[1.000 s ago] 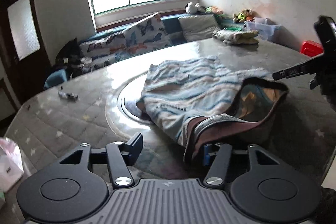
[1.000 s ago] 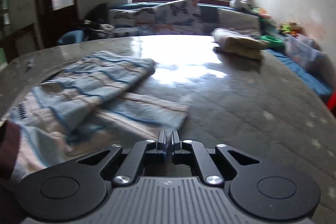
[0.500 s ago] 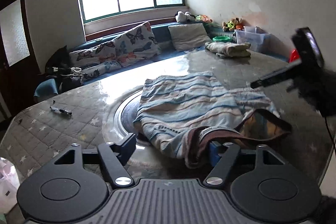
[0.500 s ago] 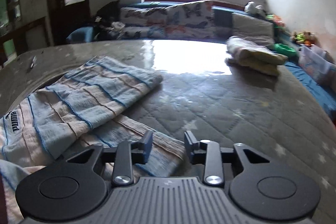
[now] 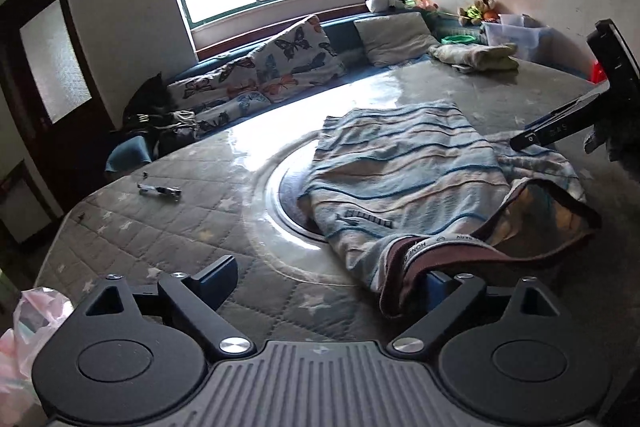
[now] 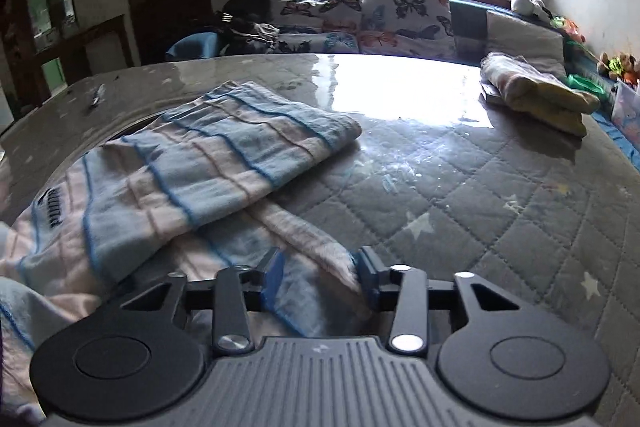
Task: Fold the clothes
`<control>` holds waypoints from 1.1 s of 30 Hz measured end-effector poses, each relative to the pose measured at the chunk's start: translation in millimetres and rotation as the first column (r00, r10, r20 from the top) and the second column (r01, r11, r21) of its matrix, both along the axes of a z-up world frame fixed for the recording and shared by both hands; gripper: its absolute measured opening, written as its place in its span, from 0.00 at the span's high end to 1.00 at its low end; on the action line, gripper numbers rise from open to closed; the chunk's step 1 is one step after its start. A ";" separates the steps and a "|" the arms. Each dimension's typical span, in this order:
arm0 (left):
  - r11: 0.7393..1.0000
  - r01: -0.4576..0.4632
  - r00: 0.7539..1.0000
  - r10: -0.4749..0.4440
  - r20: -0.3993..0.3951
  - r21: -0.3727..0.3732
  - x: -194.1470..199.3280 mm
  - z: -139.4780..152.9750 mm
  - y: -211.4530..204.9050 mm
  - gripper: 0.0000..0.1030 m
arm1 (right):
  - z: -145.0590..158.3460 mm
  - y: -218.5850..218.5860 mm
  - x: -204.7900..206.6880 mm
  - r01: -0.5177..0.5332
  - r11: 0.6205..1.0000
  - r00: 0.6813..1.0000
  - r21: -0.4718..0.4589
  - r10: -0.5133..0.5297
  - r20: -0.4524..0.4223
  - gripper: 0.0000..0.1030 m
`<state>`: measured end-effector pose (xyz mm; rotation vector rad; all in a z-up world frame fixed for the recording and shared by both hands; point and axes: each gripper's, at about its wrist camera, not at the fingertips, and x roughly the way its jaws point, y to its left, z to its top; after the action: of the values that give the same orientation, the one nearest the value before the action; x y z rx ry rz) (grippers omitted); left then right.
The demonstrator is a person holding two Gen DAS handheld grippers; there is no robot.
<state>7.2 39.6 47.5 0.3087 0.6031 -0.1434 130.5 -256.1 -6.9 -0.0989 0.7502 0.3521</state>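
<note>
With the striped shorts [image 5: 404, 179] lying half-doubled on the desk [image 6: 480, 211], both hand-held grippers, left [image 5: 332, 279] and right [image 6: 320, 269], spread wide, should likely pinch edges squarely.

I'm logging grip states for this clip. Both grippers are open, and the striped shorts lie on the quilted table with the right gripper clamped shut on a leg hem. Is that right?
Not quite. The right gripper is open too: the right wrist view shows its jaws spread apart over the leg hem of the striped shorts, not clamped. The left gripper is open, and the shorts lie on the quilted table.
</note>
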 end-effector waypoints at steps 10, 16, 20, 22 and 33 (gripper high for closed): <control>0.999 -0.021 0.999 0.022 -0.046 0.033 -10.2 -11.8 6.3 0.09 | 41.0 -7.8 -41.8 0.047 0.999 0.979 -0.014 -0.044 0.197 0.91; 0.999 -0.017 0.998 0.020 -0.064 0.046 -20.2 -19.6 12.3 0.07 | 58.6 -32.1 -67.8 0.200 0.980 0.939 -0.017 -0.186 0.289 0.91; 0.998 -0.019 0.997 0.023 -0.067 0.056 -25.4 -22.4 17.5 0.07 | 42.3 -56.6 -76.9 0.312 0.949 0.925 -0.035 -0.296 0.238 0.91; 0.997 -0.032 0.997 0.036 -0.071 0.065 -26.7 -24.1 21.7 0.07 | 35.5 -70.1 -78.4 0.355 0.934 0.918 -0.027 -0.344 0.196 0.90; 1.000 -0.014 1.000 0.015 0.025 -0.015 5.8 2.8 3.7 0.17 | 36.3 -66.2 -64.7 0.302 0.952 0.942 -0.044 -0.291 0.164 0.80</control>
<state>12.9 43.3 50.3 0.2914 0.5790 -0.1299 65.8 -322.3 29.4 -0.0752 0.6111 0.0294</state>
